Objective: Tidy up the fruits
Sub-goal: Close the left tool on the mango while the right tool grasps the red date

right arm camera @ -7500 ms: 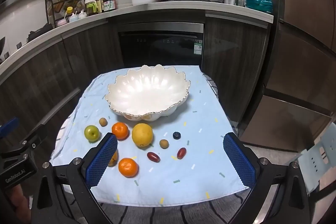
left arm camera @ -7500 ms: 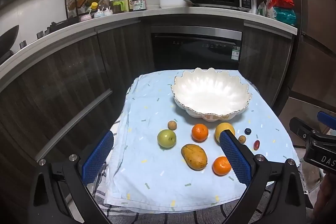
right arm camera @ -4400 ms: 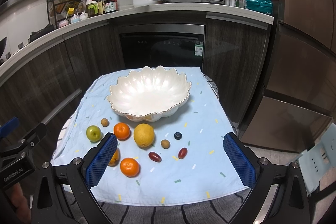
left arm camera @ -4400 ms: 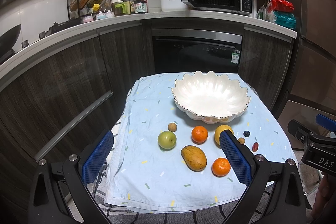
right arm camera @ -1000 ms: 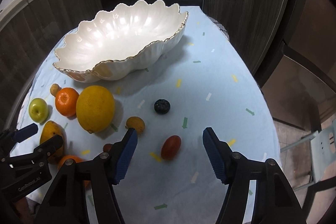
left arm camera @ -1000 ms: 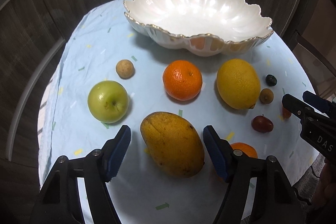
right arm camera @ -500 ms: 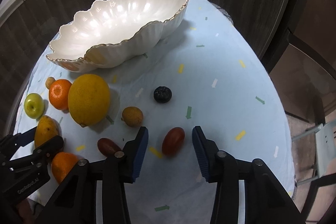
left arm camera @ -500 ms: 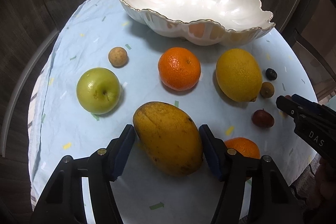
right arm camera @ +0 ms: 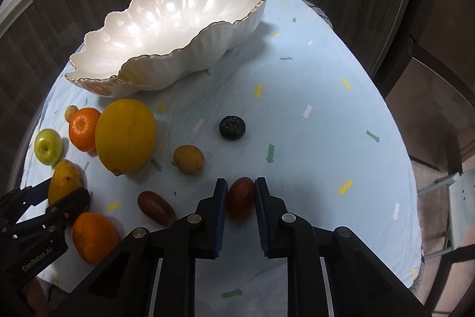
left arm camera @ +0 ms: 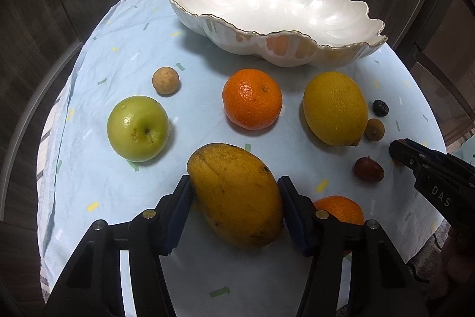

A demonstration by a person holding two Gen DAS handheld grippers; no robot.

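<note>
A yellow-brown mango [left arm camera: 234, 192] lies on the pale blue cloth, and my left gripper [left arm camera: 234, 183] straddles it. Its jaws are closing, with both blue pads touching the mango's sides. My right gripper [right arm camera: 240, 186] is shut on a small red oval fruit [right arm camera: 240, 198] that rests on the cloth. A white scalloped bowl [left arm camera: 291, 49] with nothing in it stands behind the fruit. In the left wrist view the right gripper's [left arm camera: 397, 150] tip reaches in from the right.
On the cloth lie a green apple [left arm camera: 138, 128], an orange [left arm camera: 252, 98], a yellow citrus [left arm camera: 335, 107], a second orange [left arm camera: 341, 210], two small brown fruits [left arm camera: 165, 80], a dark berry [right arm camera: 232, 127] and another red fruit [right arm camera: 156, 207]. Dark cabinets stand behind the table.
Both pairs of jaws have narrowed: the left pads came in against the mango, the right pads closed onto the red fruit. Neither hand shifted much.
</note>
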